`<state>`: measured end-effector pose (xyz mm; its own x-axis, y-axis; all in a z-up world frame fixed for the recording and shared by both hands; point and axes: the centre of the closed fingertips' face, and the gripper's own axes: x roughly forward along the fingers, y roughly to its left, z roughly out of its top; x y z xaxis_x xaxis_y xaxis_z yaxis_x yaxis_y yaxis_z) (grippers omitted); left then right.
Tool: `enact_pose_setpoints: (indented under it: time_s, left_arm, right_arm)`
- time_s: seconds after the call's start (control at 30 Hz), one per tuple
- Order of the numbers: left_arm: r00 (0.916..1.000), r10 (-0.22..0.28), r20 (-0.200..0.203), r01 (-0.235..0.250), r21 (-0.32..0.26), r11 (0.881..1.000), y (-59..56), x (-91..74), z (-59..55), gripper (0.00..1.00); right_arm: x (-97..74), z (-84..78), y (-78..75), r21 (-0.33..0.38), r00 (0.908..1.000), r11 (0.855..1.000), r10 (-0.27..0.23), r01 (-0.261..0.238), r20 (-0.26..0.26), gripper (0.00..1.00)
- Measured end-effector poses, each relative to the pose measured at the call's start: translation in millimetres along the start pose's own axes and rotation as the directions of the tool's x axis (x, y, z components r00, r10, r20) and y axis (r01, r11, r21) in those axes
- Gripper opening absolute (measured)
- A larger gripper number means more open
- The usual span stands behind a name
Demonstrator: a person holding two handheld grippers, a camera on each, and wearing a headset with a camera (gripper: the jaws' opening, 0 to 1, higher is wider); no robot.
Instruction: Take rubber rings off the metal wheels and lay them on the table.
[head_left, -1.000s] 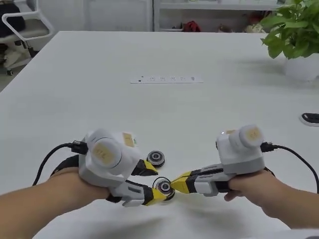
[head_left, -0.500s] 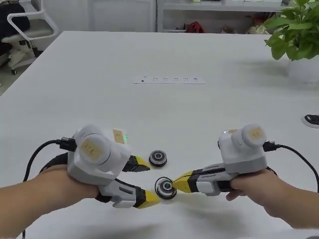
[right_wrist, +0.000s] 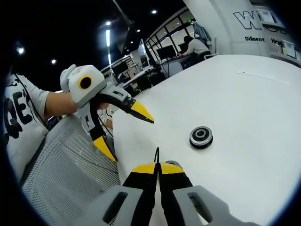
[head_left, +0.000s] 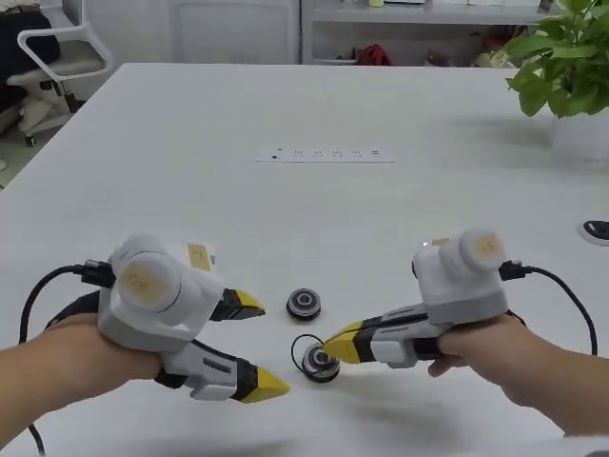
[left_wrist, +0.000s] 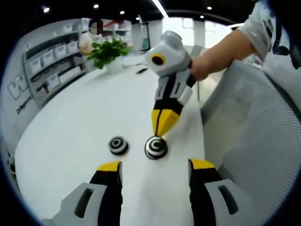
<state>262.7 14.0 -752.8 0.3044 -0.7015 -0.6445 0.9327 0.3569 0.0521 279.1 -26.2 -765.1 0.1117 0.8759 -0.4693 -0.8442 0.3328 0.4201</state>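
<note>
Two small metal wheels lie on the white table (head_left: 190,171). The near wheel (head_left: 320,364) (left_wrist: 156,147) has a thin black rubber ring (head_left: 304,344) (right_wrist: 156,153) looping up off its left side. My right gripper (head_left: 329,342) (right_wrist: 158,167) (left_wrist: 162,128) is shut, its yellow tips against that wheel and pinching the ring. Its jaws partly hide the wheel (right_wrist: 175,164) in the right gripper view. The far wheel (head_left: 304,304) (left_wrist: 118,145) (right_wrist: 201,136) lies free with its ring on. My left gripper (head_left: 260,345) (left_wrist: 156,165) (right_wrist: 128,135) stands open with nothing in it, a short way left of both wheels.
A white power strip (head_left: 325,154) lies flat mid-table. A potted plant (head_left: 563,67) stands at the back right, with a small black object (head_left: 595,228) at the right edge. An office chair (head_left: 52,57) is beyond the table's left corner.
My left gripper has drawn back leftward from the near wheel and spread its jaws. The right gripper stayed at the wheel, and the ring's loop now stands off it.
</note>
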Motion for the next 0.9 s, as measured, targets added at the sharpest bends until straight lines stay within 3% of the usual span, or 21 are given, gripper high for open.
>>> enact_pose_setpoints:
  time_s: [0.47, 0.9]
  left_arm:
    - [0.9996, 0.030, 0.000, -0.030, -0.022, 0.999, 5.6, -16.5, -8.9, 0.61]
    - [0.9991, 0.039, -0.017, -0.040, -0.037, 0.999, 5.3, -24.4, -19.3, 0.62]
  right_arm:
    - [13.7, 15.9, 9.3, -0.015, 0.9996, 0.999, 0.029, -0.029, 0.003, 0.00]
    - [35.0, 8.7, 16.8, -0.047, 0.9968, 0.998, 0.048, -0.051, -0.064, 0.00]
